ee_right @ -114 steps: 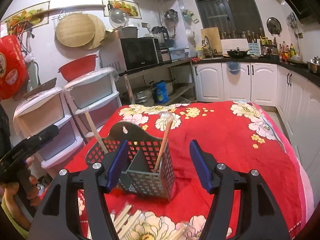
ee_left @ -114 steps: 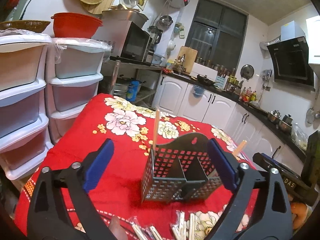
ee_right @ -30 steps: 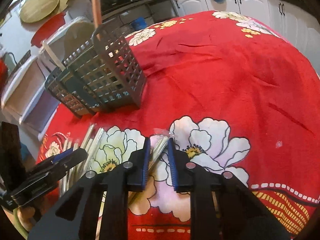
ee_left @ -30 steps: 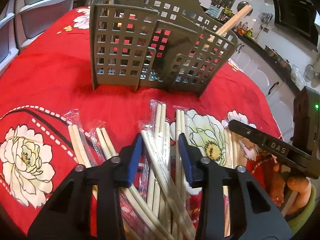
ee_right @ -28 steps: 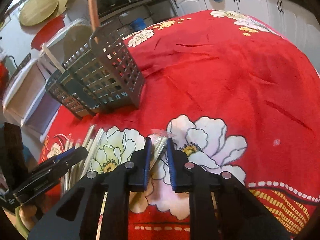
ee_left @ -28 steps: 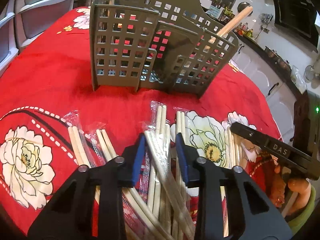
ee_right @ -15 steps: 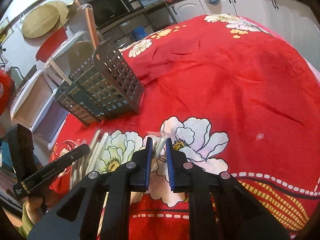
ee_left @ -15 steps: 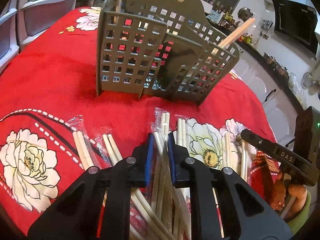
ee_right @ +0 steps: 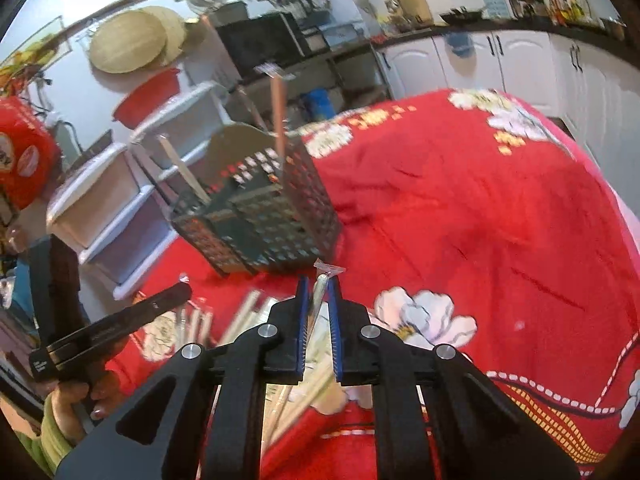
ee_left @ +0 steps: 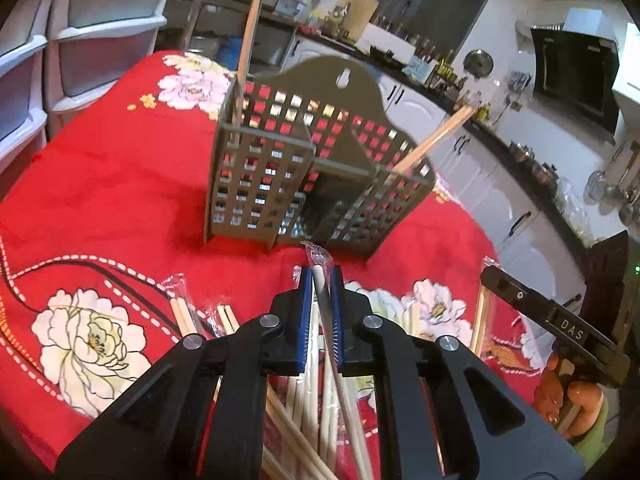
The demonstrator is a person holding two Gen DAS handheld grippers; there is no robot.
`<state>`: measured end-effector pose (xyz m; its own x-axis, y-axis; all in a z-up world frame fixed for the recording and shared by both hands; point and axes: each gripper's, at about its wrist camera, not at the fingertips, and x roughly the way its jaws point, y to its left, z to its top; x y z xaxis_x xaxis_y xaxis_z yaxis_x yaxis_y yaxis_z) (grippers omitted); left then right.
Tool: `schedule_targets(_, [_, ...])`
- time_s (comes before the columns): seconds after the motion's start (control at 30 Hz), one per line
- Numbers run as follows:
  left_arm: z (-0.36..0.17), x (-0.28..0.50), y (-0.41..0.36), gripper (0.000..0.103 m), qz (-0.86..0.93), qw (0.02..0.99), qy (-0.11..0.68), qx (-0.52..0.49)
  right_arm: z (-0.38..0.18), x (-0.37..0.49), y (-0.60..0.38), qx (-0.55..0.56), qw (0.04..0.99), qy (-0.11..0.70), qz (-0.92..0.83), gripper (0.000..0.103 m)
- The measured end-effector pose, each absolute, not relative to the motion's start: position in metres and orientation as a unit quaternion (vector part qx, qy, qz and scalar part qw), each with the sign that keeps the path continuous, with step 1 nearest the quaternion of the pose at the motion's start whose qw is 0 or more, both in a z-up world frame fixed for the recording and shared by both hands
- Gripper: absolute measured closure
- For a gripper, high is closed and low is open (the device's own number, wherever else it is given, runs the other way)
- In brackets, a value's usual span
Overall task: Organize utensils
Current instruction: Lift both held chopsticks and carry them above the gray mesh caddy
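A grey perforated caddy (ee_left: 316,168) (ee_right: 264,216) stands on the red flowered tablecloth (ee_left: 100,184). One chopstick (ee_left: 248,52) leans in its left compartment and another (ee_left: 436,140) in its right one. My left gripper (ee_left: 320,280) has its jaws closing tight on a plastic-wrapped chopstick pair (ee_left: 318,260), held above the pile of wrapped chopsticks (ee_left: 304,400). My right gripper (ee_right: 319,288) is likewise closing on another wrapped pair (ee_right: 322,280), its tip poking out just short of the caddy. More wrapped pairs (ee_right: 244,316) lie to its left.
White plastic drawers (ee_left: 100,40) stand left of the table, with kitchen cabinets (ee_left: 500,208) behind it. The table's far edge (ee_right: 624,208) drops off at the right. A hand (ee_left: 572,400) (ee_right: 76,396) holds each gripper at the frame sides.
Both grippers closed on a wrapped chopstick pair and rose off the cloth with it. The caddy now sits lower and farther off in both views.
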<state>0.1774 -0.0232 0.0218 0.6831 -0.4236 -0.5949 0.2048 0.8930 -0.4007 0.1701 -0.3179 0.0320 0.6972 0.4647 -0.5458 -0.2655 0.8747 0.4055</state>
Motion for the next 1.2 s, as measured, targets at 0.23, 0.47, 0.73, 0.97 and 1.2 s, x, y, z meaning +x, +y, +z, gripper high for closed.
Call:
schedule_targets(0.23, [0.046, 0.172, -0.017, 0.1, -0.177, 0.913, 0.333, -0.16, 0.061, 0.163, -0.305, 0.138, 0.915, 0.306, 0.225, 0.096])
schedule_targets(0.47, [0.071, 0.165, -0.011, 0.101, -0.173, 0.923, 0.303, -0.16, 0.086, 0.157, -0.291, 0.121, 0.921, 0.279, 0.244, 0.097])
schedule_targets(0.73, [0.096, 0.161, -0.002, 0.101, -0.168, 0.933, 0.274, -0.159, 0.117, 0.15, -0.273, 0.1, 0.928, 0.244, 0.264, 0.097])
schedule_targets(0.97, [0.113, 0.161, 0.001, 0.101, -0.16, 0.941, 0.255, -0.152, 0.136, 0.151, -0.259, 0.089, 0.929, 0.221, 0.283, 0.097])
schedule_targets(1.2, [0.131, 0.163, 0.003, 0.101, -0.151, 0.949, 0.236, -0.146, 0.148, 0.159, -0.25, 0.082, 0.93, 0.203, 0.295, 0.097])
